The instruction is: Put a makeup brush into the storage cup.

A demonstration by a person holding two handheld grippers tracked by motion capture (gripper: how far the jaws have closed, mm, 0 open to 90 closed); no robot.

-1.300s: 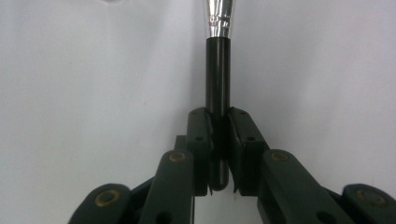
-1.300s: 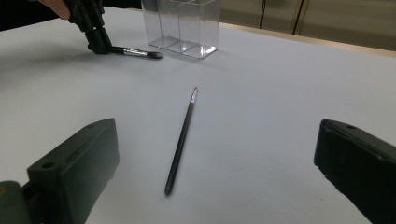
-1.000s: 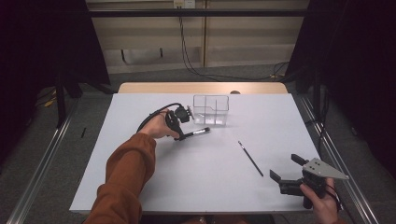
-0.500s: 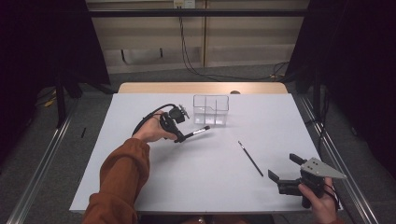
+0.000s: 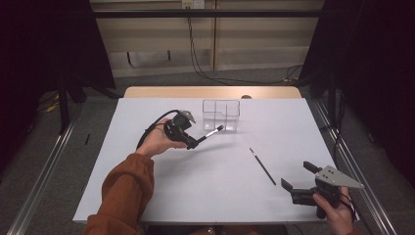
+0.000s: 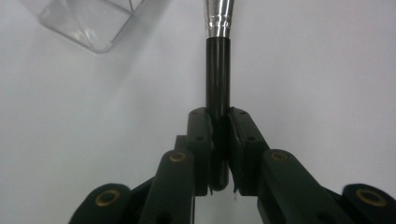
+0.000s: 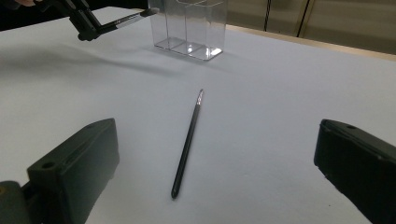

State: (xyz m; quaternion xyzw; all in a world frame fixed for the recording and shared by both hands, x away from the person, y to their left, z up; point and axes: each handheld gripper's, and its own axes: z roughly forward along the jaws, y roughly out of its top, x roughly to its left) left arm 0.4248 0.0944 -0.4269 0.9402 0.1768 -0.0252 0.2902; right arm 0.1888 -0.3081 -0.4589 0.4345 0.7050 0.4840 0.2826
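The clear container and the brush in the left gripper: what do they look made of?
The container looks like clear rigid plastic, perhaps acrylic: see-through walls and dividers, glossy edge highlights. The brush shut in the left gripper has a smooth black handle with a soft sheen, plastic or lacquered wood, I cannot tell which. Its ferrule looks like bright metal, silvery with ridged bands.

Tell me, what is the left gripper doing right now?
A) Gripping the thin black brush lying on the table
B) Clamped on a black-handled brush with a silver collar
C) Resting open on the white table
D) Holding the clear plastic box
B: the left gripper has its jaws closed on the black-handled brush with a silver collar, held above the table beside the clear plastic box.
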